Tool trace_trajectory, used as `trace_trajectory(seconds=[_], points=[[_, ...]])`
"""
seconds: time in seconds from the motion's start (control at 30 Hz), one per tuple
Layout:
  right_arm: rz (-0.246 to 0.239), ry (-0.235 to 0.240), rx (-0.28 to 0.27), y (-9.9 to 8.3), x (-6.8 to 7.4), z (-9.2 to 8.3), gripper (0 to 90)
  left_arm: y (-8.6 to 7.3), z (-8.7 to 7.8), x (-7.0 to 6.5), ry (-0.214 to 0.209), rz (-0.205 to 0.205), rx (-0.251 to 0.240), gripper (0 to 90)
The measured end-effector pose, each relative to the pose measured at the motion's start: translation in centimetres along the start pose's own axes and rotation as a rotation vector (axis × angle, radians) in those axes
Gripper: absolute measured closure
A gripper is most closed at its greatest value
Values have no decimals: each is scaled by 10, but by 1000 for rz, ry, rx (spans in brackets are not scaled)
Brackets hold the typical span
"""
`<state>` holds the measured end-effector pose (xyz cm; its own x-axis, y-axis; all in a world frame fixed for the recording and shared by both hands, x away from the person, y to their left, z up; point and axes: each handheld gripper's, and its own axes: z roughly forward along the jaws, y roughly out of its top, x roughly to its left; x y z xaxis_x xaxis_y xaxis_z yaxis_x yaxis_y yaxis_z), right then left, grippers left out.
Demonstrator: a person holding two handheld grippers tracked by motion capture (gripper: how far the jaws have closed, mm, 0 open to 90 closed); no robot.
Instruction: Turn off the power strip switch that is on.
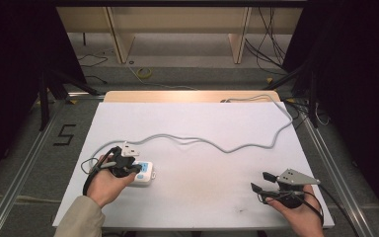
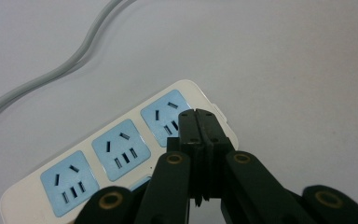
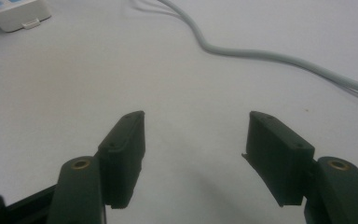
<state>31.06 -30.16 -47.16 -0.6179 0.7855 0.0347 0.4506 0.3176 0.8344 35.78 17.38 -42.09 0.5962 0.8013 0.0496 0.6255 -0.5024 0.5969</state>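
power strip: white strip (image 2: 121,154) with pale blue socket faces, lying flat right under the tip of the left gripper (image 2: 199,122). The tips sit over the end nearest its little switch tab, by the last socket. Touching it or just hovering? Can't tell tbh.

left gripper: jaws pressed together, nothing between them. In the high view it (image 1: 137,170) pokes over the strip (image 1: 145,174), hand (image 1: 106,185) wrapped around it and a beige sleeve (image 1: 81,217) behind.

right gripper: jaws (image 3: 193,154) spread wide, only bare table between them. Well apart from the strip, which shows as a corner (image 3: 16,16) far off to its upper left. From above it (image 1: 262,181) sits near the table's front right, held by the other hand (image 1: 298,215).

cord: grey cable (image 1: 212,143) snakes away from the strip across the table to the far right corner. It crosses ahead of the right gripper (image 3: 279,58), and curls past the strip's far side (image 2: 56,70).

view differences: left gripper view shows three full sockets plus part of a fourth close up; the high view just gives a small white-and-blue block.

table: white board (image 1: 197,197), a few faint scuffs, wooden edge (image 1: 187,96) at the far side.

room: grey floor, a black "5" (image 1: 65,134) marked on it left of the table, wooden shelf legs and loose cables at the back, dark curtains on both sides.
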Motion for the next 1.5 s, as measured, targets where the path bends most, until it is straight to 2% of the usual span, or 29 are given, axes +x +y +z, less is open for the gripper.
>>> trace_trajectory(seconds=[0.93,1.5], points=[[-4,3,0,1,0,1,383,12,3,2,-14,2,40,896],[-5,3,3,1,0,1,383,17,4,6,-18,-23,65,896]])
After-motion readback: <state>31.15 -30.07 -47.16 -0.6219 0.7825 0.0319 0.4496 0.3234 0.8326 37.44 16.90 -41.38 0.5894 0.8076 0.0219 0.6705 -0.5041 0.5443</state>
